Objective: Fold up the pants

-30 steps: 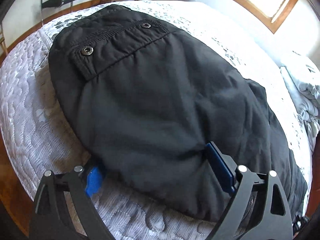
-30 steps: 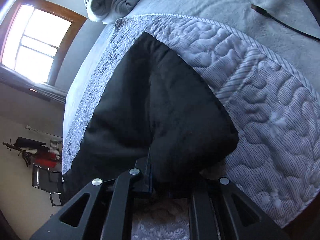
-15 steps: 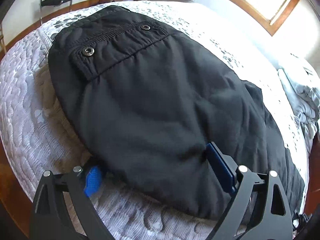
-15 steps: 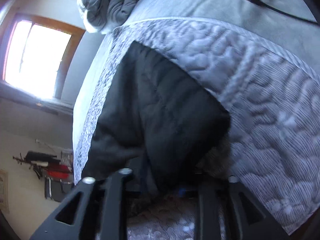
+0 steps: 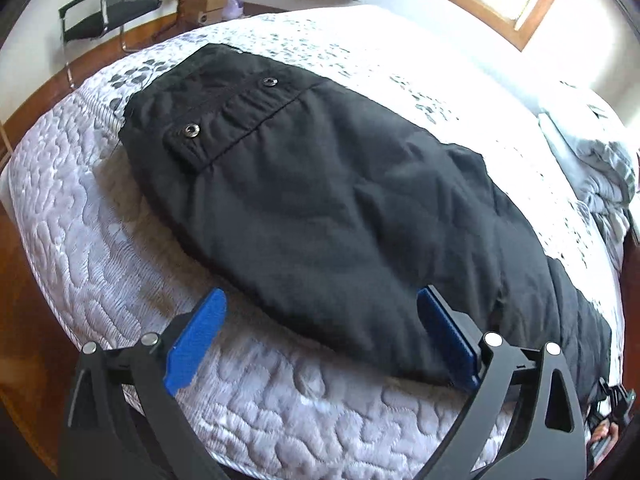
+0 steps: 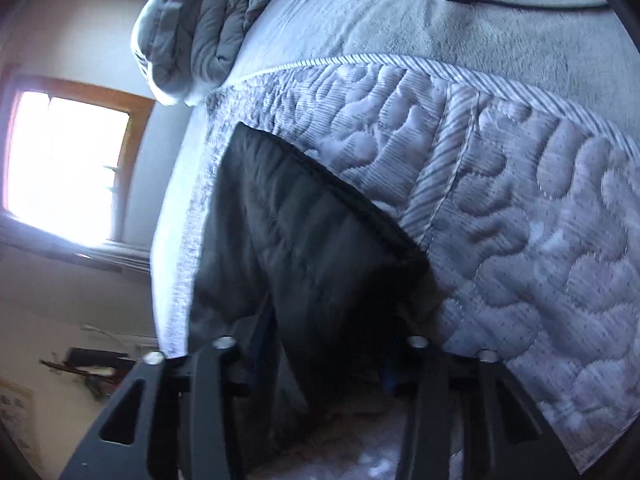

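Left gripper (image 5: 320, 332) jaws are released astride the pants (image 5: 340, 208) hem at lower frame on the bed (image 5: 80, 208); right gripper (image 6: 320, 360) jaws grasp pants fabric.

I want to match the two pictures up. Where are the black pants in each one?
Left wrist view: the black padded pants fill the middle, lying flat on the white quilted mattress, snap buttons at the far end.
Right wrist view: the pants sit centre-low, hanging over the mattress edge.
Shared landmark: the crumpled grey duvet.
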The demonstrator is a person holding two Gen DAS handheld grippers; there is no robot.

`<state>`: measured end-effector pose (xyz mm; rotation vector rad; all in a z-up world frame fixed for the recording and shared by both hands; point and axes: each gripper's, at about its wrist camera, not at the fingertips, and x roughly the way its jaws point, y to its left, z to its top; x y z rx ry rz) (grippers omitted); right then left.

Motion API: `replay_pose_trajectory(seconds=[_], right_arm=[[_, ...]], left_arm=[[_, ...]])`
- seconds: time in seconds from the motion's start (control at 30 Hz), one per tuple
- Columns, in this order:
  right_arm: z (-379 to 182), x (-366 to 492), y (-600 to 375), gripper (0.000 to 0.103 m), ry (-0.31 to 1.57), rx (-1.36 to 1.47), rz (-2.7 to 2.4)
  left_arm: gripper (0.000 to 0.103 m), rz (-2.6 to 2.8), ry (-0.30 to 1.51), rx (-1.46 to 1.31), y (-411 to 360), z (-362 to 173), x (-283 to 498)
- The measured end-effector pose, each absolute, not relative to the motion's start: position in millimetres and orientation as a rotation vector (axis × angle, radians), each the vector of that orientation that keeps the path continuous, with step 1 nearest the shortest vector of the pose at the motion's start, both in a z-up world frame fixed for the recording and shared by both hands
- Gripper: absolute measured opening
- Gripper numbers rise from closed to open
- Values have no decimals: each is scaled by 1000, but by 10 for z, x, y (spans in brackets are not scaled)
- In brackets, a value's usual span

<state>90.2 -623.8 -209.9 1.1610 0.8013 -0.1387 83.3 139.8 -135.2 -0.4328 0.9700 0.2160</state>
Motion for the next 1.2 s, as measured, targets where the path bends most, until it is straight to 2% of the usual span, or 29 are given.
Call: replay_pose_trajectory(seconds=[0.03, 0.23, 0.5, 0.7, 0.9, 1.2], right_arm=[[-2063, 912, -6224, 24, 798, 1151, -139], [-1590, 1028, -6007, 16, 769, 983, -165], [-557, 1242, -5347, 15, 681, 680, -78], [70, 1428, -4331, 15, 683, 313, 21], [210, 1507, -3482, 15, 699, 83, 93], [-33, 1583, -2565, 15, 756, -85, 211]], left_arm=[[96, 211, 967, -428, 1386, -1323, 797], [97, 193, 979, -442, 1374, -1292, 657], [97, 180, 976, -465, 1385, -1320, 592], [97, 163, 967, -494, 1394, -1284, 531], [97, 153, 952, -513, 1422, -1238, 483], [97, 157, 940, -554, 1502, -1222, 419]])
